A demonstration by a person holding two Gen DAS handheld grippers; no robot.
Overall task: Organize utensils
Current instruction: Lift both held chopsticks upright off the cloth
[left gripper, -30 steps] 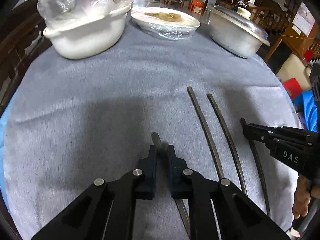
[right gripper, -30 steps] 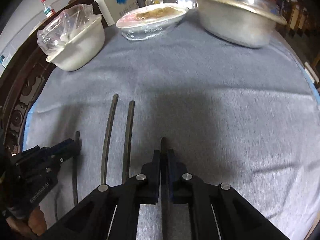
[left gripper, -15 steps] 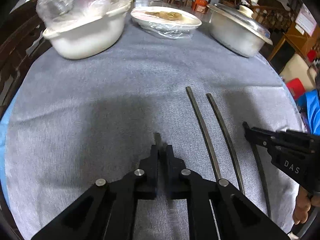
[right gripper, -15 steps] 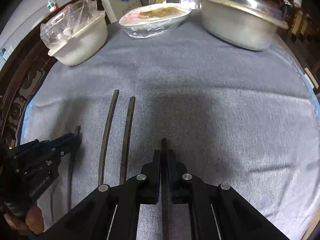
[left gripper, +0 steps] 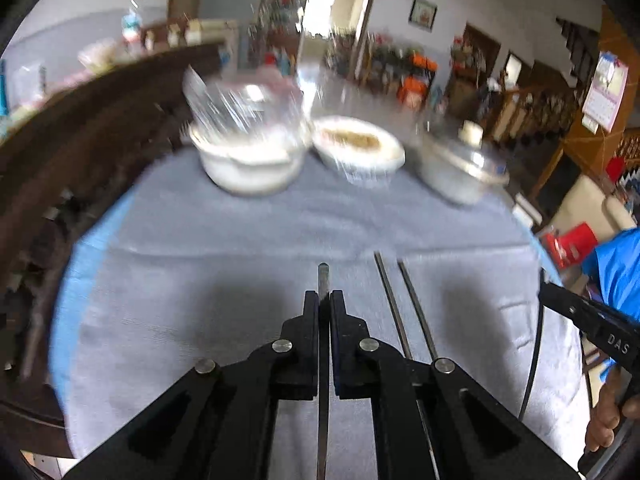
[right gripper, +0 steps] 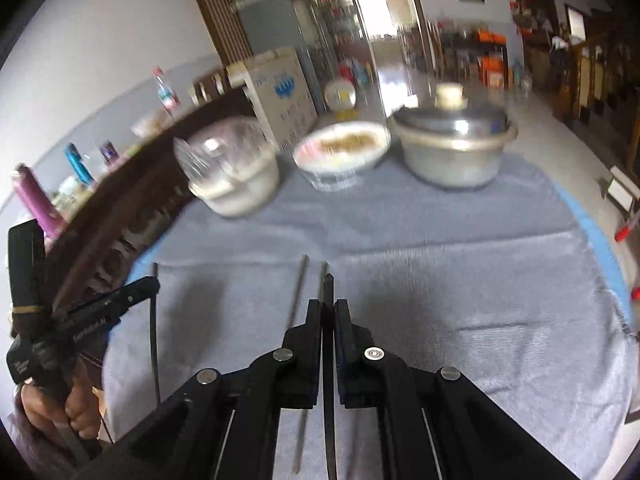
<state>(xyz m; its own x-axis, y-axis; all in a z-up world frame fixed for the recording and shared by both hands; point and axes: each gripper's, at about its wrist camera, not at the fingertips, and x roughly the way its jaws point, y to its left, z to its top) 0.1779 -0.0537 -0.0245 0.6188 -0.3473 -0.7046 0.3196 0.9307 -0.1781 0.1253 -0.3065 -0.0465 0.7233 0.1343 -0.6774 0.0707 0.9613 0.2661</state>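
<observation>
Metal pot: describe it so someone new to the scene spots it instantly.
Start at the grey cloth over the round table. Three vessels stand in a row along its far edge. The metal pot is the rightmost, beside the wrapped dish. It alone is silver-coloured, with a lid and pale knob; the bagged bowl and dish are white.

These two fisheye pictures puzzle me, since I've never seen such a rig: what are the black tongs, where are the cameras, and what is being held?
There is no robot: a person holds a handheld gripper in each hand, each with a camera looking along its two fingers. One picture is from the left gripper, the other from the right gripper. Each is shut on one dark chopstick: the left chopstick, the right chopstick. Two more chopsticks lie side by side on the grey tablecloth. At the far end stand a bag-covered white bowl, a wrapped dish and a lidded metal pot. The right hand shows at the left picture's edge.
</observation>
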